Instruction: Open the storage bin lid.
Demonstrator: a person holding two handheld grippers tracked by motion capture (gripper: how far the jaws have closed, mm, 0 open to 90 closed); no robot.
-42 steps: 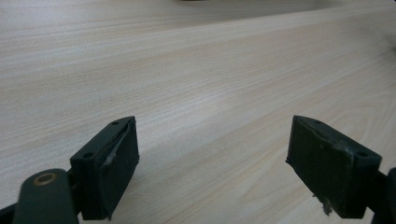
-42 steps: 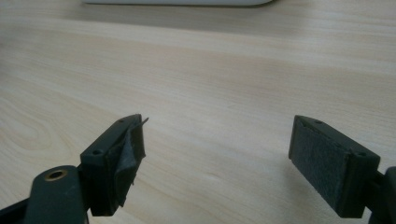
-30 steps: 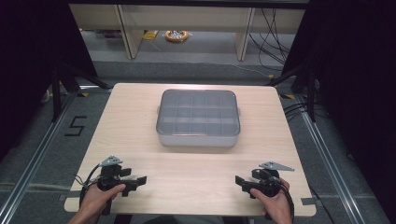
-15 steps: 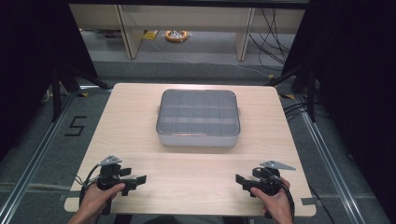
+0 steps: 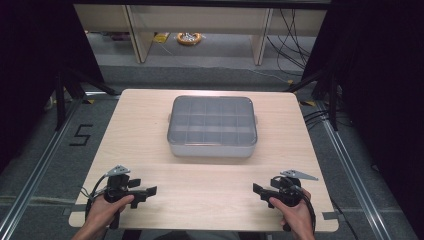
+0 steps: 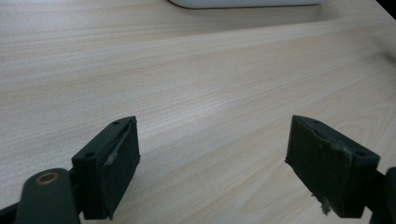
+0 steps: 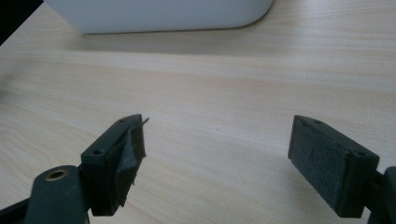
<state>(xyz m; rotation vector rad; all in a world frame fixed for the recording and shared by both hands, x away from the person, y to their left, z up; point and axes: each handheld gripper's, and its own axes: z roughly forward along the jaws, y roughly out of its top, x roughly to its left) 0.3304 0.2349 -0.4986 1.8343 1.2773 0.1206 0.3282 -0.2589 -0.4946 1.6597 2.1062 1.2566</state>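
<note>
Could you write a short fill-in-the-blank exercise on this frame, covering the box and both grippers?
1. The compartment box sits on the table with its clear lid ____.
2. The left gripper has its jaws ____, with nothing between them.
3. The right gripper hovers near the table's ____ edge, apart from the box.

Missing words: closed; open; near

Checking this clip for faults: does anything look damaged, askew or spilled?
Only wear: the right gripper has a pad peeling and frayed at its edge. The lidded box sits square on the table, nothing spilled.
</note>
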